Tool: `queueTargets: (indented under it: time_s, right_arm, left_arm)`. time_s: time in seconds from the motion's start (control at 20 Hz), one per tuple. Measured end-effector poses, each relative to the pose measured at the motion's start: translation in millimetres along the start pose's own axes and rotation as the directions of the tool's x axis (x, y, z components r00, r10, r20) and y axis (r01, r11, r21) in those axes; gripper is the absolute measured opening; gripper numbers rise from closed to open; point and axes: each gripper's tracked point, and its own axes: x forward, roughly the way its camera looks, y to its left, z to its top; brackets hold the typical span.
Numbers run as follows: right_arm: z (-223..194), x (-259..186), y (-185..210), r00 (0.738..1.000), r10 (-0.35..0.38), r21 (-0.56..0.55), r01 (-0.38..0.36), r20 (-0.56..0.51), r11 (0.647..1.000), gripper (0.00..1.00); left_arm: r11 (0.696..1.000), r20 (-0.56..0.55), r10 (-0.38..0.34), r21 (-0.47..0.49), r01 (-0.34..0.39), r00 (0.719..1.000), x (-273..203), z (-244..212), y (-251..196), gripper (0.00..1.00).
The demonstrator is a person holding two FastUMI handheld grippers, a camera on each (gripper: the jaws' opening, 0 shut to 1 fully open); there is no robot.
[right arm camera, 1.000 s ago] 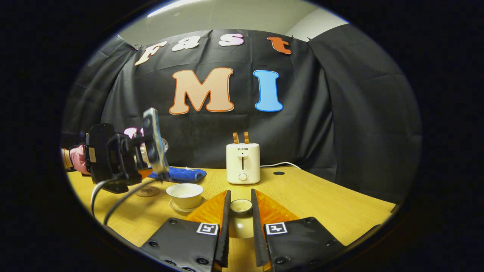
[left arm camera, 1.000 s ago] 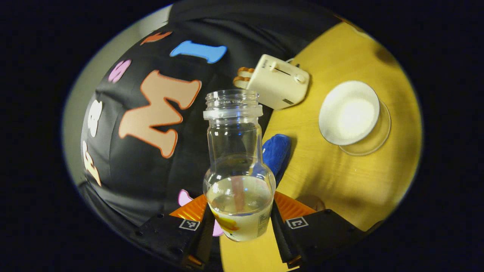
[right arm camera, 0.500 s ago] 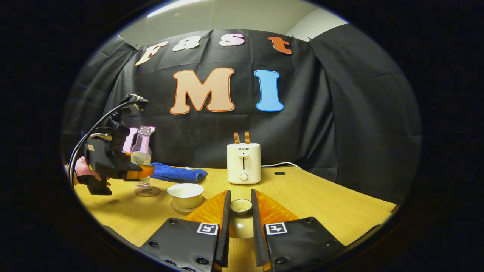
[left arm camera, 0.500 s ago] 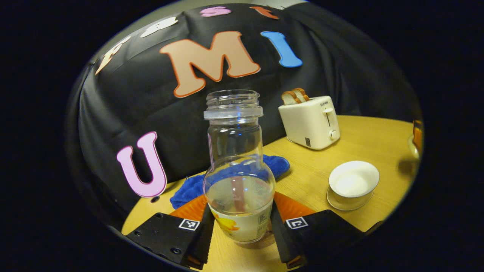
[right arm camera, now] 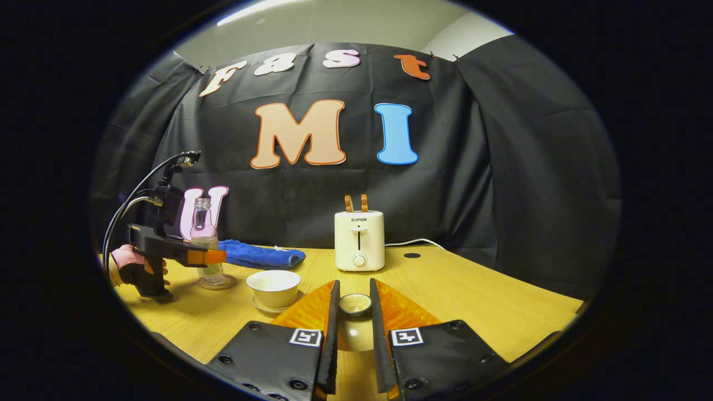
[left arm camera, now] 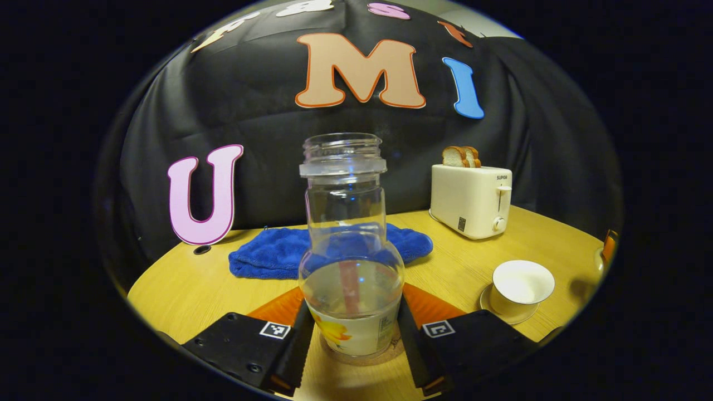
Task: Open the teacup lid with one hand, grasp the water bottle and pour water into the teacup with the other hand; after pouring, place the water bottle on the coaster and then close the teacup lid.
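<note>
Left gripper view sits low over the bench (left arm camera: 184, 289), facing the booth's back wall, right up against the water bottle (left arm camera: 351, 262) held upright between its claw (left arm camera: 351, 348) fingers. Right gripper view looks level across the bench (right arm camera: 473, 301) at the same wall, its own claw (right arm camera: 353, 340) closed on the teacup lid (right arm camera: 355, 304). Both take in the toaster (left arm camera: 470, 197) (right arm camera: 359, 239), blue towel (left arm camera: 278, 256) (right arm camera: 259, 257) and teacup (left arm camera: 522, 287) (right arm camera: 274, 287); the right one catches the left claw (right arm camera: 206, 257) and bottle (right arm camera: 205, 245) far left.

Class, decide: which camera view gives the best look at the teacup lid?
The right gripper view: the teacup lid sits close up, gripped between the right gripper fingers. The left gripper view catches just a sliver of it at its right edge.
</note>
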Motion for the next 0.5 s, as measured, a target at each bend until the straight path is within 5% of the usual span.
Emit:
queueTargets:
  time_s: [0.5]
  right_arm:
    - [-0.2, 0.0, -0.1, 1.0, -0.001, 0.0, 0.001, -0.001, 1.0, 0.31]
  left_arm:
    - [0.999, 0.009, -0.005, -0.038, 0.005, 1.0, 0.1, -2.6, 0.6, 0.76]
